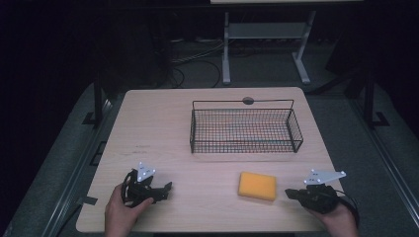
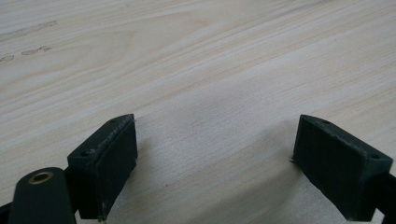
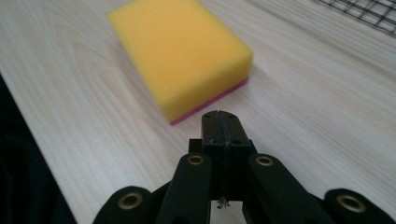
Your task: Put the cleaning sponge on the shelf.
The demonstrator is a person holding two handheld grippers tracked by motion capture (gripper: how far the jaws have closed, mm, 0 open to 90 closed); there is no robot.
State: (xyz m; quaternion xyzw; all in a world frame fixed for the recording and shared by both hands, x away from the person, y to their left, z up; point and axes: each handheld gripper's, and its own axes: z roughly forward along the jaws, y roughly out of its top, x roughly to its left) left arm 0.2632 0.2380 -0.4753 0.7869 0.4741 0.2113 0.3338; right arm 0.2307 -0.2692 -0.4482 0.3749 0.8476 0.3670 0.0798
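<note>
Sponge [image 1: 257,185], yellow with a thin pink underside, lay flat on the pale wooden worktop [image 1: 163,128] near its front edge, towards the right, with nothing gripping it. Just to its right the right claw [image 1: 289,193] was clenched, its two black jaws pressed together with nothing between them, tips pointing at the sponge [image 3: 182,51] but stopping short of it. At the front left, well apart from the sponge, the left claw [image 1: 167,187] rested low over the worktop in the person's left hand [image 1: 121,212], released: in the left gripper view its jaws stood wide apart over bare wood [image 2: 205,70]. Farther back, beyond the sponge, a black wire basket [image 1: 245,129] stood on the worktop with no items visible inside. Behind the worktop, cables [image 1: 197,61] lay on the dark floor near a white metal frame [image 1: 267,34].
</note>
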